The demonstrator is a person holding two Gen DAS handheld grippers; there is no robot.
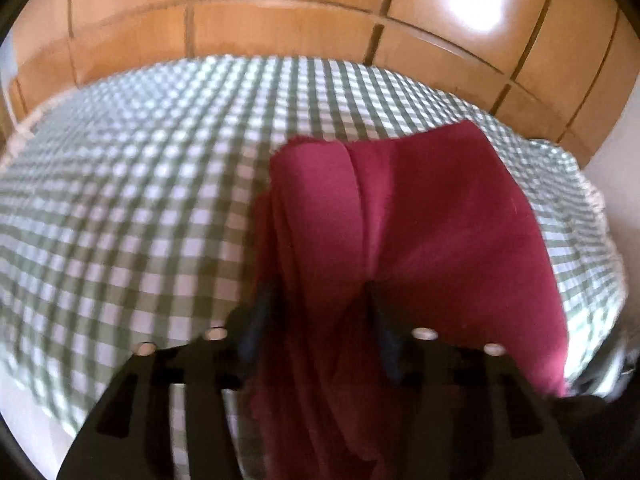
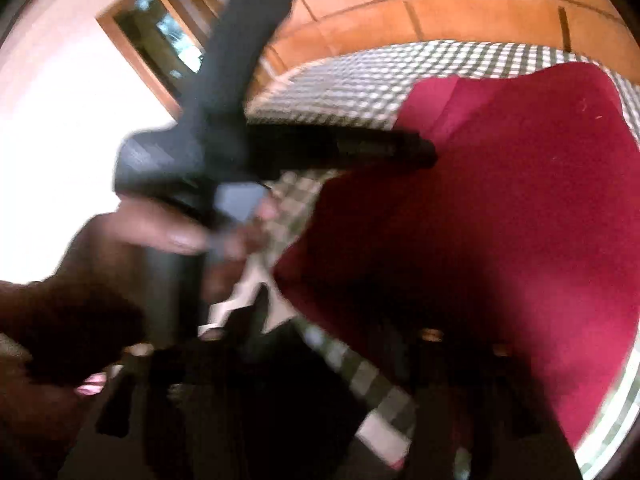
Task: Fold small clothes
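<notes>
On the checked table lay a red garment; the left tongs stood open around its fold, the right tongs' state unclear.

I see the garment lying on the counter, toward its right, cupboards behind.

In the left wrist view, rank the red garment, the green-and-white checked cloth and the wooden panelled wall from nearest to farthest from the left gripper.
1. Red garment: bunched between the left gripper fingers.
2. Green-and-white checked cloth: spread beneath and beyond the garment, mostly left.
3. Wooden panelled wall: behind the cloth's far edge, top.
</notes>
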